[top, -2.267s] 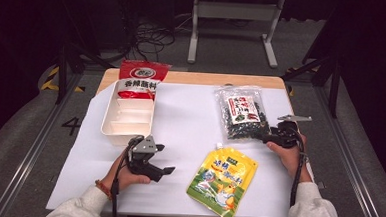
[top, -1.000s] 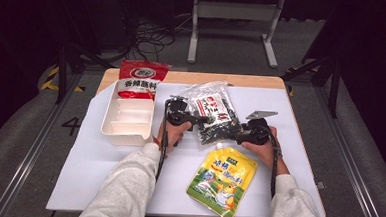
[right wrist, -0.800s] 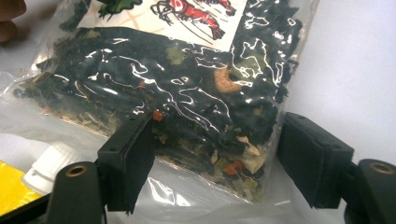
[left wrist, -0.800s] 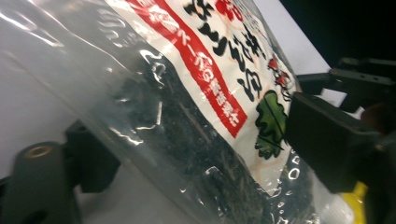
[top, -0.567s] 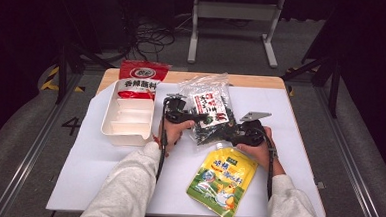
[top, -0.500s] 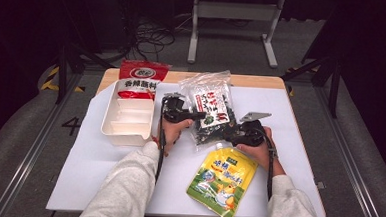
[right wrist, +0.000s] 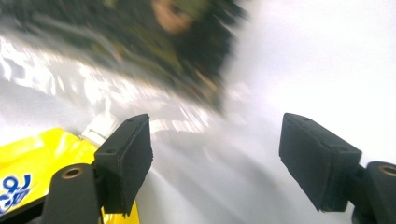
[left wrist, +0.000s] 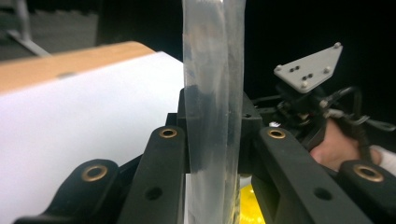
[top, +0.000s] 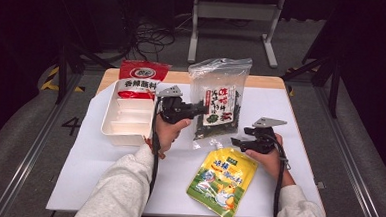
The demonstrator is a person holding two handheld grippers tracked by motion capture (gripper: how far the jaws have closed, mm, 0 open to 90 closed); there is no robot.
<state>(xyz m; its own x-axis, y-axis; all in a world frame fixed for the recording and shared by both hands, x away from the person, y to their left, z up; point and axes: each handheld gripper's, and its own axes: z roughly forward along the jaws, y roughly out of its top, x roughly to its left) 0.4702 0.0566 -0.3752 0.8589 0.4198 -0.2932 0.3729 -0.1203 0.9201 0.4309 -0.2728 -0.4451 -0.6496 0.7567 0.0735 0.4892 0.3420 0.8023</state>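
One clear plastic pouch of dark dried seaweed (top: 216, 102), held upright above white table sheet (top: 103, 159). Light, floppy, slick film; best hold = side seam. L gripper (top: 199, 109) jaws just closing, clamped on pouch edge (left wrist: 212, 116); R gripper (top: 235, 142) agape, empty.

A dim lab or recording studio, not a home. A white-covered table (top: 127, 185) stands on grey floor with a floor marking (top: 72, 126) at 9 o'clock, tangled cables (top: 152, 36) at 11 and a metal stand (top: 233, 20) at 12

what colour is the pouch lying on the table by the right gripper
The pouch is bright yellow with a green lower edge and cartoon artwork; the high view shows it best.
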